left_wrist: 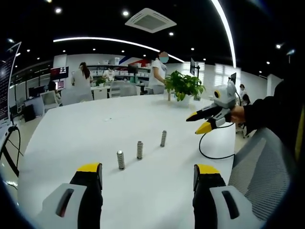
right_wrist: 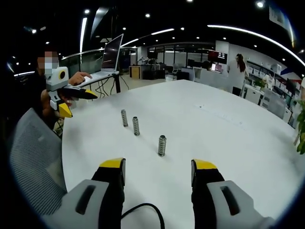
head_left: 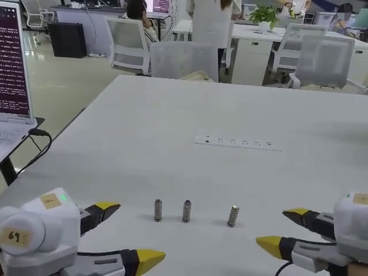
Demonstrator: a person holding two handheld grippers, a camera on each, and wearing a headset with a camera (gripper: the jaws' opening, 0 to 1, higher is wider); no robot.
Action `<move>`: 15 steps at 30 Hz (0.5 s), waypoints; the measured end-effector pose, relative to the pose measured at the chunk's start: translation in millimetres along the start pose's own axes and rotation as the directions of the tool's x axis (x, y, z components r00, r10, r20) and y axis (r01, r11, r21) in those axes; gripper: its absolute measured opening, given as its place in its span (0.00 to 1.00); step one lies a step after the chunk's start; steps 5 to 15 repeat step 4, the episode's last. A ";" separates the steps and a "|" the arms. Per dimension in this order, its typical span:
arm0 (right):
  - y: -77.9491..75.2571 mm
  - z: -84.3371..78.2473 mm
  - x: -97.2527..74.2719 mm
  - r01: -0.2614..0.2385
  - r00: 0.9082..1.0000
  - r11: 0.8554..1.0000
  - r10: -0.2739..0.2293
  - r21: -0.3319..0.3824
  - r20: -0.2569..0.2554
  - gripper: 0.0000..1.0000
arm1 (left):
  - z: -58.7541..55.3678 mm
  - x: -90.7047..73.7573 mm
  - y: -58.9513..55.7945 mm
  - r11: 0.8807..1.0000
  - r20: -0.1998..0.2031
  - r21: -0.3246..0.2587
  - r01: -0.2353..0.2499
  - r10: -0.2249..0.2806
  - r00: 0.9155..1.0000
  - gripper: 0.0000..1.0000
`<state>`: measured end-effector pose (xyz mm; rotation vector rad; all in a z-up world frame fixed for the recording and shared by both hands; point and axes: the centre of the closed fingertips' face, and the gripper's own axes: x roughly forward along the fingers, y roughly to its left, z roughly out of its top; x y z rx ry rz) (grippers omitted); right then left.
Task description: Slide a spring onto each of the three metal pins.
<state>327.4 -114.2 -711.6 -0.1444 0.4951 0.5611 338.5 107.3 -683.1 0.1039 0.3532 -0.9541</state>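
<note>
- White worktop (head_left: 172,115) carries three upright metal pins in a row close to its near edge: left pin (head_left: 158,210), middle pin (head_left: 186,211), right pin (head_left: 233,215), each ringed by a spring (right_wrist: 162,145).
- Left gripper (head_left: 131,230): fingers spread, near-left of the row.
- Right gripper (head_left: 280,227): fingers spread, right of the row.
- Socket strip (head_left: 238,142) lies farther back; laptop (head_left: 11,63) stands far left.

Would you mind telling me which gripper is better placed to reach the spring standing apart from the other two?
Right, probably. The lone spring stands nearest the right gripper, almost straight ahead of its open jaws in the right gripper view. For the left gripper it is the farthest of the three.
</note>
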 end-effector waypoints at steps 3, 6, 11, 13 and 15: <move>2.4 -4.6 3.8 0.000 1.000 1.000 0.000 0.007 -0.010 0.57 | -1.0 0.9 1.2 1.000 0.001 -0.007 -0.005 0.005 1.000 0.76; 3.5 -5.7 4.4 -0.003 1.000 1.000 0.003 0.007 -0.012 0.58 | -1.8 1.2 1.7 1.000 -0.001 -0.010 -0.006 0.006 1.000 0.77; 3.5 -5.7 4.4 -0.003 1.000 1.000 0.003 0.007 -0.012 0.58 | -1.8 1.2 1.7 1.000 -0.001 -0.010 -0.006 0.006 1.000 0.77; 3.5 -5.7 4.4 -0.003 1.000 1.000 0.003 0.007 -0.012 0.58 | -1.8 1.2 1.7 1.000 -0.001 -0.010 -0.006 0.006 1.000 0.77; 3.5 -5.7 4.4 -0.003 1.000 1.000 0.003 0.007 -0.012 0.58 | -1.8 1.2 1.7 1.000 -0.001 -0.010 -0.006 0.006 1.000 0.77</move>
